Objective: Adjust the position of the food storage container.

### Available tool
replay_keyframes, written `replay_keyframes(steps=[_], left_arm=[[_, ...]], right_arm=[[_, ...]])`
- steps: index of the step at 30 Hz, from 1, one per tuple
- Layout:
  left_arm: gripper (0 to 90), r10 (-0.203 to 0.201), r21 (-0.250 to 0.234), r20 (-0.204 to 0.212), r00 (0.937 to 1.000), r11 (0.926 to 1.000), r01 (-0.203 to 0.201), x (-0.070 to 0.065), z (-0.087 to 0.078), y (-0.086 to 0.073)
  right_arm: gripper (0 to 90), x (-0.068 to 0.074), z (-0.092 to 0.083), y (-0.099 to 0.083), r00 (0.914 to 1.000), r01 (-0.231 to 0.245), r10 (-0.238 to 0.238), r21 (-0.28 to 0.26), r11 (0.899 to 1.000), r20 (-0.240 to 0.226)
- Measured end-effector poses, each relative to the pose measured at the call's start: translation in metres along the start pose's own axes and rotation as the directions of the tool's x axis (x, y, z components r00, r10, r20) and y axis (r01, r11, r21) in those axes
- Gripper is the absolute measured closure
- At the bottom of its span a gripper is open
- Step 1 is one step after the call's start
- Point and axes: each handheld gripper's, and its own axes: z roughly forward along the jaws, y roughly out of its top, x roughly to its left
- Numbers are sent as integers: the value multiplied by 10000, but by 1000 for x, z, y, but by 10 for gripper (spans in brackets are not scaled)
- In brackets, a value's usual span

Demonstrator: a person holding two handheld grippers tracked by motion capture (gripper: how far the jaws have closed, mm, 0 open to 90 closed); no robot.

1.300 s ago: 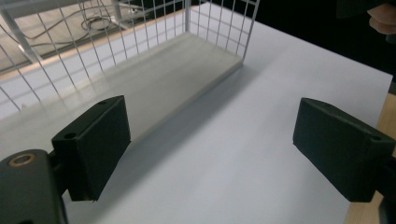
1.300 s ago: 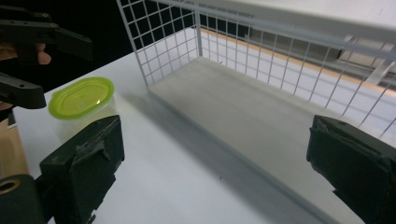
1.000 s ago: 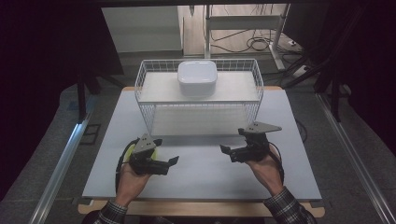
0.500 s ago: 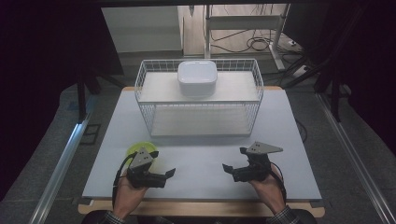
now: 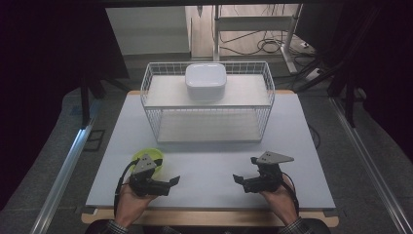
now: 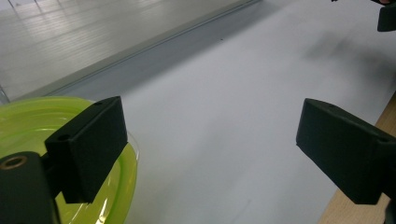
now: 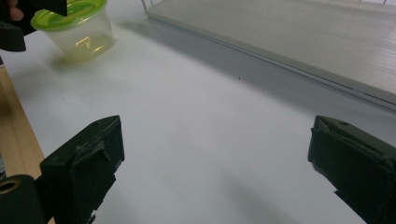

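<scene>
Sitting just behind left gripper (image 5: 174, 181): round clear plastic tub with lime-green lid (image 5: 148, 159), upright on table. Left hand nearer; right gripper (image 5: 237, 179) well apart. Both jaws wide, empty.

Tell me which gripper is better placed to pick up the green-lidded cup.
Left. The left gripper, jaws open, sits right beside the cup; the right gripper, also open, is well across the table.

We hold two black grippers: the left gripper (image 5: 171, 181) and the right gripper (image 5: 238, 179), each bearing blocky black jaws with screw holes, a grey three-cornered top plate, a trailing black cable; our cuffs are plaid.
</scene>
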Motion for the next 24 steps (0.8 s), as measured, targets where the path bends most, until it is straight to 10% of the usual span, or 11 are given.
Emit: replay_keyframes(steps=[9, 24], left_arm=[[171, -60, -52, -667, 9978, 10000, 57, 9, -9, 1], [703, -1073, -579, -1607, 9812, 9934, 992, 48, -41, -8]], right_arm=[[42, 0, 2, -1, 10000, 62, -62, 89, 9999, 37], [47, -1, 5, -2, 9998, 165, -167, 238, 9996, 68]])
